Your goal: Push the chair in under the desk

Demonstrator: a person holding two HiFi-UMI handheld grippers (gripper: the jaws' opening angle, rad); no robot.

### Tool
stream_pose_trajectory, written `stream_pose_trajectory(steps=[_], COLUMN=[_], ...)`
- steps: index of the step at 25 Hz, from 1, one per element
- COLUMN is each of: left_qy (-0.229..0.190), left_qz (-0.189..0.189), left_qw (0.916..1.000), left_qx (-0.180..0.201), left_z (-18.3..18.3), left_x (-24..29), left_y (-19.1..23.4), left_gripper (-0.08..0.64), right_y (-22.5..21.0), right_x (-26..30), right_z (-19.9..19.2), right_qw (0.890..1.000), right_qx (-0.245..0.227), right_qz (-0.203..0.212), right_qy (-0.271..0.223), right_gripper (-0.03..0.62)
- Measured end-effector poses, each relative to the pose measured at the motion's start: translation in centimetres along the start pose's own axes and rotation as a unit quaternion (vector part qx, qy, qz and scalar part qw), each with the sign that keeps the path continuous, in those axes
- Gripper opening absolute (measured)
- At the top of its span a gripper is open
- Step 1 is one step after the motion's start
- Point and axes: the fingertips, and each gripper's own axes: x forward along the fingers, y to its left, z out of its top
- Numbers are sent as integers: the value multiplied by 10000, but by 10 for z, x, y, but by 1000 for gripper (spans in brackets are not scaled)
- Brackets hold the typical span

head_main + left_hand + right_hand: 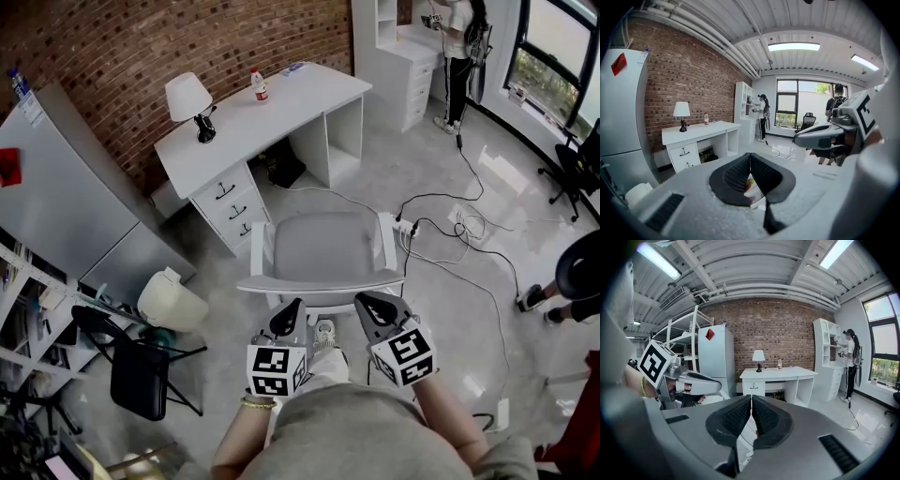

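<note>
The grey chair (323, 251) with white arms stands out on the floor, its seat facing the white desk (281, 111) and apart from the desk's knee gap. Its backrest top (319, 282) is just in front of me. My left gripper (290, 311) and right gripper (370, 304) hover side by side at that backrest edge, both shut with nothing between the jaws. The left gripper view shows its own jaws (750, 157) shut and the desk (701, 133) beyond. In the right gripper view its own jaws (751, 400) are shut too, pointing at the desk (780, 376).
A lamp (190, 98) and a bottle (259, 86) stand on the desk. A fridge (70, 192), a white bin (173, 302) and a black folding chair (141, 370) are to the left. Cables (450, 225) trail right of the chair. A person (459, 47) stands at the far shelves.
</note>
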Motion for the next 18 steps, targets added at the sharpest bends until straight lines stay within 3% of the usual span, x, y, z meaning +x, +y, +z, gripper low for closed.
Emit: stream_pose_trajectory(steps=[18], left_qy=[750], left_qz=[-249], left_qw=[9957], left_qx=[479], left_z=[-36], left_x=[41], left_y=[20], left_gripper=[12], right_y=[-11], right_x=[47], right_z=[-25], right_qw=[9940], right_qx=[-682], right_qz=[379], right_qy=[761], right_gripper=[10])
